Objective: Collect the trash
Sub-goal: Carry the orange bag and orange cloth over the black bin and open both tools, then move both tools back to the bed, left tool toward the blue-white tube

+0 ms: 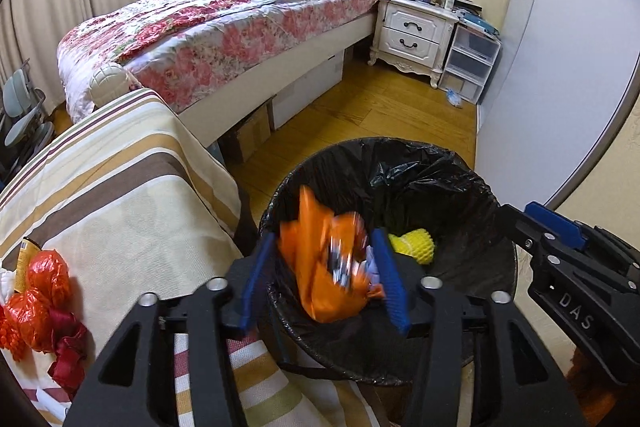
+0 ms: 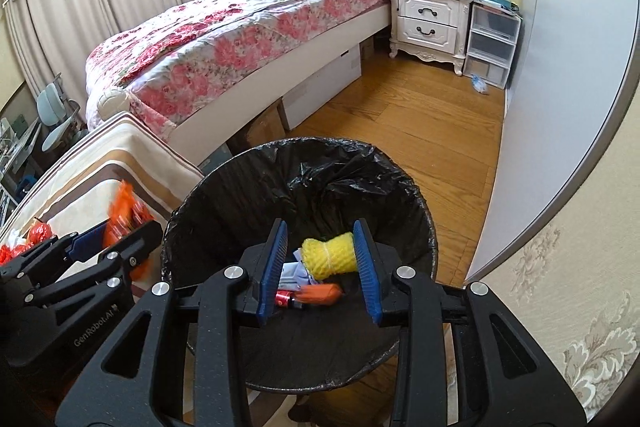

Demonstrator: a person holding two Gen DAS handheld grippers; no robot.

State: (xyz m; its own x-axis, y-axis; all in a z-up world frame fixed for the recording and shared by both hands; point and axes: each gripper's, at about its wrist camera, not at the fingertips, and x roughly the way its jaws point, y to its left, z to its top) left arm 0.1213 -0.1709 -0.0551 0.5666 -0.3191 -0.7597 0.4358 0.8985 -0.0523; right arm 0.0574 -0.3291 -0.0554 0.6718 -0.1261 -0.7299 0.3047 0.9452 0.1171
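Note:
A bin with a black liner (image 1: 400, 147) (image 2: 304, 143) stands on the floor beside a striped table (image 1: 120, 187). My left gripper (image 1: 326, 283) hangs over the bin's near rim, jaws apart. A blurred orange wrapper (image 1: 320, 267) lies loose between its blue pads (image 1: 260, 283). My right gripper (image 2: 320, 267) is open over the bin with nothing between its fingers. In the bin lie a yellow foam net (image 2: 328, 253), an orange wrapper (image 2: 320, 293), a red can (image 2: 286, 297) and white paper (image 2: 296, 271). Red and orange bags (image 1: 40, 291) sit on the table.
A bed with a floral cover (image 1: 224, 27) lies beyond the table, cardboard boxes (image 1: 248, 135) under it. A white nightstand (image 1: 412, 31) and plastic drawers (image 1: 470, 63) stand at the back. A small blue-white scrap (image 1: 454, 99) lies on the wooden floor. A pale wardrobe (image 1: 540, 87) bounds the right.

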